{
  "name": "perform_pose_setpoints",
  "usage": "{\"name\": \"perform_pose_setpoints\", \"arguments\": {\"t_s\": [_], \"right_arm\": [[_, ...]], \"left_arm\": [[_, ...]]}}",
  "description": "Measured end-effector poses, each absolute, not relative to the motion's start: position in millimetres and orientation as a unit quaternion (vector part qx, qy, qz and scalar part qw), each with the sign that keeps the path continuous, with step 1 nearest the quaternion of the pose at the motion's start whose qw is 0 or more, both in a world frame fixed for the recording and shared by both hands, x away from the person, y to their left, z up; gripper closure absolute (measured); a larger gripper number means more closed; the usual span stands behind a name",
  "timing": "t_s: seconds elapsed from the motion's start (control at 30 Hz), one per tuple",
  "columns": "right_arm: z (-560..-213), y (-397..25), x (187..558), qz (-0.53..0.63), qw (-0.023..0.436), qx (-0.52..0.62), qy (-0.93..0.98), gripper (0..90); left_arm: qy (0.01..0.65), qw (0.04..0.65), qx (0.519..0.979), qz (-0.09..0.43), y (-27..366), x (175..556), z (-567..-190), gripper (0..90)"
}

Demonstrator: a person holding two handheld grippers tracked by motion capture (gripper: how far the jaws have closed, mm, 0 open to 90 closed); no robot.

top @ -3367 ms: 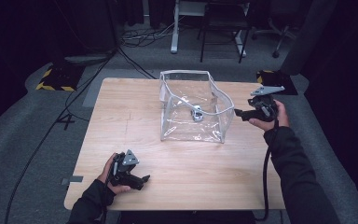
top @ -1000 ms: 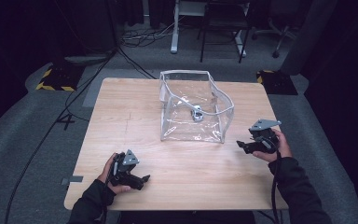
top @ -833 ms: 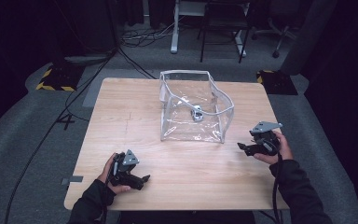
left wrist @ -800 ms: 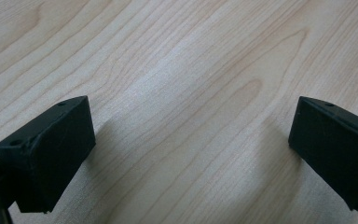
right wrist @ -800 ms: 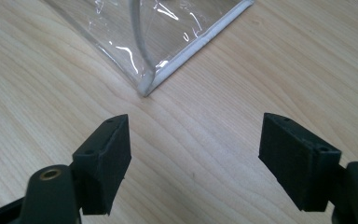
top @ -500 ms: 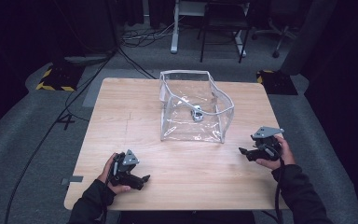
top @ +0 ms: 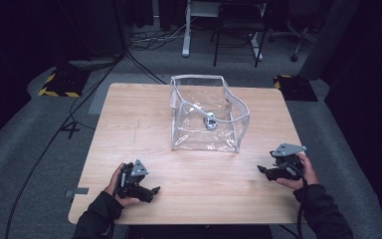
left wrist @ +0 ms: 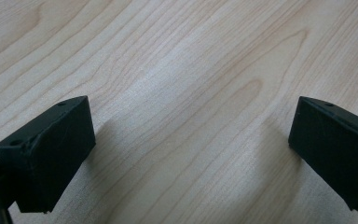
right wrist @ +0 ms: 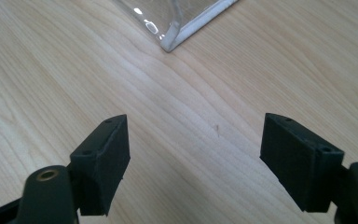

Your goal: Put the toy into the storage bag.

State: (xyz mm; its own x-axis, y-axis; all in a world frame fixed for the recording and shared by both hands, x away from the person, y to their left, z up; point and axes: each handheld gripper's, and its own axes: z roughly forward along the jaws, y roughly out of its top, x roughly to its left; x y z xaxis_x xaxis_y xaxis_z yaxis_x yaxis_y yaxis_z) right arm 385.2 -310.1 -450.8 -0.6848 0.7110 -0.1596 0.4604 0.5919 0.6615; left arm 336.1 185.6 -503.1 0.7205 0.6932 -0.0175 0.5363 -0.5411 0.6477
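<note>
Transparent plastic makes the soft bag with white edges point(top: 206, 115), which stands open in the upper middle of the high view, on the light wooden surface point(top: 129, 124). Inside it, on the bottom, I see a small grey metal piece point(top: 210, 121); what it is exactly I cannot tell. My right gripper point(top: 264, 170) is at the lower right of that frame, near the surface edge and apart from the bag. In the right gripper view its fingers point(right wrist: 101, 158) stand wide with only bare wood between them, and one white-edged corner of the bag point(right wrist: 168, 44) shows at the top of the frame. My left gripper point(top: 153, 191) is at the lower left of the high view, well apart from the bag. In the left gripper view its fingers point(left wrist: 51, 149) are also wide and hold nothing, low over the wood.
</note>
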Motion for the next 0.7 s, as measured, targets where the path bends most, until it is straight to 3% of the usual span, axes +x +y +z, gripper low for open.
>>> {"name": "perform_pose_setpoints", "arguments": {"t_s": [0.7], "right_arm": [[-475.7,-331.5,362.3,0.309,0.206,0.339,0.864,23.3]], "left_arm": [[0.353,0.323,0.87,0.122,185.6,336.1,-503.1,0.6]]}}
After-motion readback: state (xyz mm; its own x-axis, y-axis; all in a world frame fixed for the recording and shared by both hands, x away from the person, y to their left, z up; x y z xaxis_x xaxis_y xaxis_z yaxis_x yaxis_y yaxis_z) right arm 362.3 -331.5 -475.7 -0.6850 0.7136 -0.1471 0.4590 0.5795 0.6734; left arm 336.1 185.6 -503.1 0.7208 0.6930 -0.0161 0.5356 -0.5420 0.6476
